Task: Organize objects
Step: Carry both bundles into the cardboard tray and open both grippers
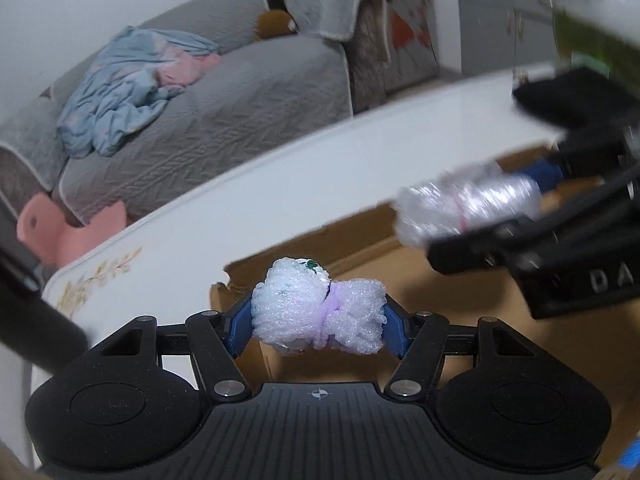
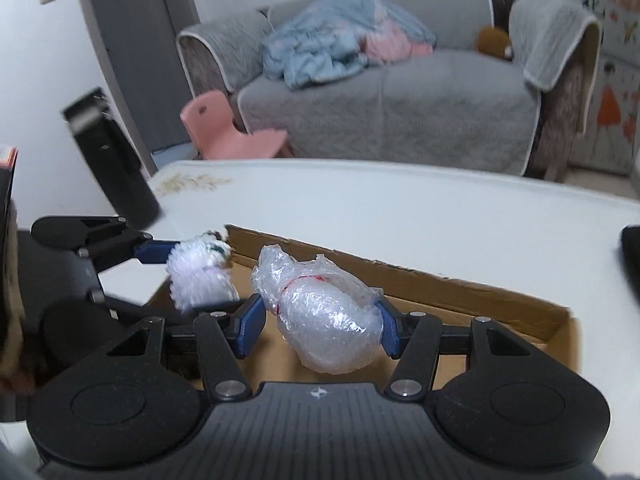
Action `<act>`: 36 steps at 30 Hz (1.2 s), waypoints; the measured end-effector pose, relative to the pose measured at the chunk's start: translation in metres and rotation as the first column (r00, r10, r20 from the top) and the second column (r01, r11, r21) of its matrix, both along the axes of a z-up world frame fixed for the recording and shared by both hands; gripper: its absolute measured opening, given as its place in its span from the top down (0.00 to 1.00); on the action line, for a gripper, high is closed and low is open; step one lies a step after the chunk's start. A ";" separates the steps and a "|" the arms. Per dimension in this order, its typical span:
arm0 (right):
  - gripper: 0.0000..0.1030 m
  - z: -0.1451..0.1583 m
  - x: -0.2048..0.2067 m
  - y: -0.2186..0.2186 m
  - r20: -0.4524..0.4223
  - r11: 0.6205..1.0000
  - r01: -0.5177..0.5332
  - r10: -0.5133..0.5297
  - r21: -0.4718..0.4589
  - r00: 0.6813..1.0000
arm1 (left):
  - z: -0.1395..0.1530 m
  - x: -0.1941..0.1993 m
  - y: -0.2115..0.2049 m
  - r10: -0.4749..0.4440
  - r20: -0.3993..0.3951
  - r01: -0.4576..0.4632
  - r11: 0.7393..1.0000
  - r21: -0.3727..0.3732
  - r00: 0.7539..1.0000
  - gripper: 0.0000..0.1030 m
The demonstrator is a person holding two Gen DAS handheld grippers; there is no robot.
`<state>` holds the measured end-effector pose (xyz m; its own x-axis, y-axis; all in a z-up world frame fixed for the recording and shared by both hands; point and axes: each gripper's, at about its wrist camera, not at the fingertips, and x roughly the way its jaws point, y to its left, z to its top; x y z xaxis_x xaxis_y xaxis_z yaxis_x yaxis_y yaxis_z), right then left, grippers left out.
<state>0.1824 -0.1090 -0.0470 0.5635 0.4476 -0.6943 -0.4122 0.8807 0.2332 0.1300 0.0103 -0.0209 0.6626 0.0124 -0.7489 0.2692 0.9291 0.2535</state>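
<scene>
My left gripper (image 1: 318, 320) is shut on a white foam-net bundle (image 1: 316, 310) tied with a purple band, held above the near left corner of an open cardboard box (image 1: 400, 264). It also shows in the right wrist view (image 2: 200, 276). My right gripper (image 2: 320, 320) is shut on a clear bubble-wrap bundle (image 2: 324, 316) with a red tie, held over the cardboard box (image 2: 480, 292). In the left wrist view the bubble-wrap bundle (image 1: 468, 204) is blurred, to the right and farther off.
The box lies on a white table (image 2: 400, 208) with a floral print at its corner. A grey sofa (image 2: 400, 112) with blue and pink cloth stands behind, with a pink child's chair (image 2: 228, 132) beside it. A black cylinder (image 2: 116, 160) stands at the table's left.
</scene>
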 end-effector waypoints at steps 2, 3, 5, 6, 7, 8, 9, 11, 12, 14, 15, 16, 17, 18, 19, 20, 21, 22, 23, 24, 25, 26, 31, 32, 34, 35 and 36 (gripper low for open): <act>0.48 -0.004 0.006 0.008 -0.036 1.000 -0.006 0.005 -0.004 0.999 | -0.008 0.005 0.001 -0.004 -0.014 0.004 1.000 0.013 1.000 0.33; 0.48 -0.006 0.009 0.012 -0.048 1.000 -0.011 0.011 -0.011 0.999 | -0.011 0.006 0.001 -0.009 -0.021 0.009 1.000 0.024 1.000 0.33; 0.48 -0.010 0.012 0.019 -0.064 1.000 -0.010 0.008 -0.028 0.998 | -0.017 0.009 0.001 -0.023 -0.031 0.025 0.998 0.061 0.999 0.33; 0.48 -0.011 0.015 0.024 -0.073 0.999 -0.007 0.005 -0.039 0.997 | -0.018 0.010 0.001 -0.033 -0.039 0.035 0.997 0.069 0.999 0.33; 0.48 -0.013 0.016 0.026 -0.083 0.999 -0.006 0.003 -0.045 0.997 | -0.020 0.012 0.001 -0.040 -0.049 0.044 0.996 0.080 0.998 0.32; 0.48 -0.013 0.017 0.027 -0.096 0.999 -0.008 0.004 -0.041 0.995 | -0.022 0.012 0.001 -0.047 -0.054 0.052 0.995 0.089 0.997 0.31; 0.47 -0.012 0.018 0.028 -0.106 0.999 -0.010 0.006 -0.037 0.994 | -0.021 0.014 0.002 -0.053 -0.054 0.057 0.994 0.089 0.997 0.31; 0.47 -0.013 0.020 0.029 -0.113 0.999 -0.007 0.003 -0.037 0.994 | -0.021 0.019 0.004 -0.047 -0.059 0.052 0.994 0.099 0.997 0.31; 0.46 -0.014 0.022 0.030 -0.120 0.999 -0.011 0.006 -0.036 0.993 | -0.021 0.019 0.005 -0.046 -0.060 0.052 0.994 0.101 0.997 0.28; 0.41 -0.015 0.021 0.030 -0.127 0.999 -0.016 0.010 -0.042 0.992 | -0.021 0.019 0.007 -0.052 -0.062 0.058 0.994 0.098 0.997 0.28; 0.40 -0.014 0.021 0.028 -0.125 0.999 -0.017 0.011 -0.043 0.992 | -0.020 0.020 0.008 -0.051 -0.065 0.057 0.994 0.092 0.997 0.27; 0.39 -0.014 0.021 0.026 -0.131 0.999 -0.016 0.011 -0.039 0.991 | -0.020 0.020 0.008 -0.047 -0.067 0.053 0.995 0.087 0.997 0.26; 0.38 -0.015 0.023 0.027 -0.137 0.999 -0.014 0.009 -0.040 0.991 | -0.019 0.019 0.007 -0.044 -0.068 0.050 0.995 0.090 0.997 0.26; 0.35 -0.014 0.024 0.027 -0.139 0.999 -0.011 0.005 -0.038 0.990 | -0.019 0.019 0.006 -0.042 -0.068 0.048 0.995 0.092 0.997 0.23; 0.30 -0.013 0.024 0.025 -0.137 0.999 -0.006 0.002 -0.033 0.991 | -0.018 0.018 0.006 -0.042 -0.067 0.048 0.995 0.090 0.997 0.21; 0.24 -0.011 0.027 0.025 -0.138 1.000 -0.003 -0.001 -0.031 0.990 | -0.016 0.017 0.005 -0.043 -0.069 0.049 0.995 0.086 0.997 0.17; 0.21 -0.009 0.027 0.023 -0.141 1.000 -0.004 0.000 -0.025 0.990 | -0.014 0.016 0.005 -0.048 -0.068 0.053 0.995 0.084 0.997 0.14; 0.17 -0.006 0.026 0.021 -0.141 1.000 -0.007 0.004 -0.020 0.990 | -0.012 0.014 0.004 -0.049 -0.059 0.054 0.995 0.084 0.997 0.13; 0.17 -0.003 0.025 0.021 -0.135 1.000 -0.010 0.006 -0.023 0.991 | -0.010 0.014 0.003 -0.048 -0.051 0.052 0.995 0.089 0.998 0.12; 0.17 -0.002 0.026 0.024 -0.132 0.999 -0.010 0.005 -0.031 0.991 | -0.008 0.015 0.002 -0.047 -0.049 0.052 0.994 0.097 0.998 0.11; 0.17 -0.001 0.026 0.024 -0.131 0.999 -0.010 0.005 -0.036 0.991 | -0.006 0.015 0.001 -0.046 -0.048 0.051 0.993 0.103 0.998 0.11; 0.17 0.001 0.026 0.024 -0.129 0.999 -0.011 0.006 -0.038 0.992 | -0.005 0.015 0.001 -0.047 -0.045 0.052 0.993 0.106 0.998 0.11; 0.17 0.013 0.022 0.023 -0.122 0.999 -0.017 0.011 -0.045 0.992 | 0.010 0.006 0.001 -0.052 -0.035 0.056 0.994 0.098 0.998 0.10; 0.17 0.017 0.019 0.021 -0.120 0.999 -0.021 0.015 -0.045 0.993 | 0.015 0.003 0.002 -0.048 -0.032 0.051 0.994 0.093 0.998 0.10; 0.17 0.027 0.011 0.016 -0.103 0.999 -0.023 0.019 -0.039 0.994 | 0.027 -0.006 0.009 -0.029 -0.017 0.030 0.997 0.074 0.999 0.08; 0.17 0.033 0.005 0.013 -0.096 0.999 -0.027 0.025 -0.028 0.995 | 0.034 -0.012 0.013 -0.026 -0.007 0.026 0.998 0.049 1.000 0.05; 0.17 0.039 -0.001 0.010 -0.092 0.999 -0.035 0.033 -0.024 0.995 | 0.041 -0.017 0.017 -0.023 -0.005 0.023 0.999 0.029 1.000 0.04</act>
